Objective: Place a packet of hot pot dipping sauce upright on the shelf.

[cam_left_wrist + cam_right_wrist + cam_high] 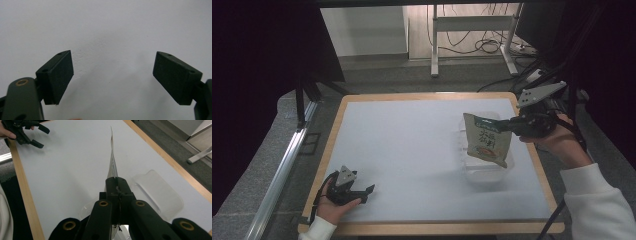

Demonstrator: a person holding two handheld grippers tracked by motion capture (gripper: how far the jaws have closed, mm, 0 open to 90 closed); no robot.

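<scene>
With our right gripper [512, 123] clamped on the top corner of the pouch [486, 141], which hangs over the clear tray [484, 176], and our left gripper [368, 192] wide and idle well left of the tray, we judge the dangling pouch could swing and miss the tray.

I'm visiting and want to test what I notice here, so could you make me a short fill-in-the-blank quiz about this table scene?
1. The right gripper is shut on the top edge of a ____.
2. The pouch hangs above a clear plastic ____.
3. The left gripper has its jaws ____, with nothing between them.
4. The white mat lies on a table with a ____ edge.

Missing words: pouch; tray; open; wooden
</scene>
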